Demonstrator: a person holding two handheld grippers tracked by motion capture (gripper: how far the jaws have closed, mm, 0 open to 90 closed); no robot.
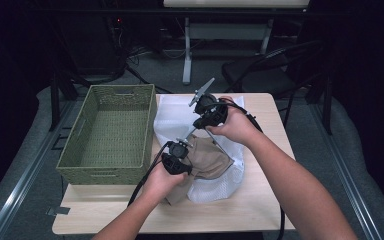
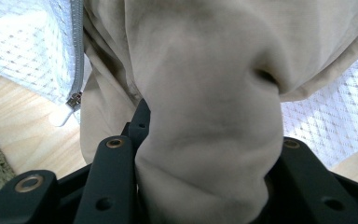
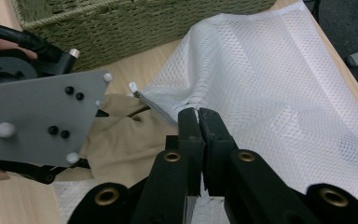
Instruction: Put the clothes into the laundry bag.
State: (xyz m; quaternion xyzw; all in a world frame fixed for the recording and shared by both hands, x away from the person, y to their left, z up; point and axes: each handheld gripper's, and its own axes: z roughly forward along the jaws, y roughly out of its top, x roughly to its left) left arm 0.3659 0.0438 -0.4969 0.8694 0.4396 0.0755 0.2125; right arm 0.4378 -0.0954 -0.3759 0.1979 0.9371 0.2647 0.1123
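1. Nearest the person, the left claw (image 1: 177,161) is gripping a thick bunch of the tan garment (image 1: 207,159), the cloth bulging out between its jaws in the left gripper view. The garment is lying at the near right of the bench (image 1: 240,210), partly inside the white mesh bag (image 1: 177,117) and partly spilling over the bag's near edge.

2. Just beyond, the right claw (image 1: 206,112) is closing on the bag's edge: in the right gripper view its jaws are meeting on the mesh beside the zipper (image 3: 156,108) (the pull tab is lying loose at the end).

3. What could go wrong, as I judge it:
   - The thin mesh is likely to slip from the right claw if the left pulls hard.
   - The garment could be snagging on the zipper teeth as it passes the opening.
   - The whole bag could be dragging across the bench instead of giving up the cloth.

4. The bag's long axis is running from the near right toward the far left, its opening facing the person; the garment is bunched, so no clear axis.

5. Farther left, the woven basket (image 1: 111,132) is sitting open on the bench.
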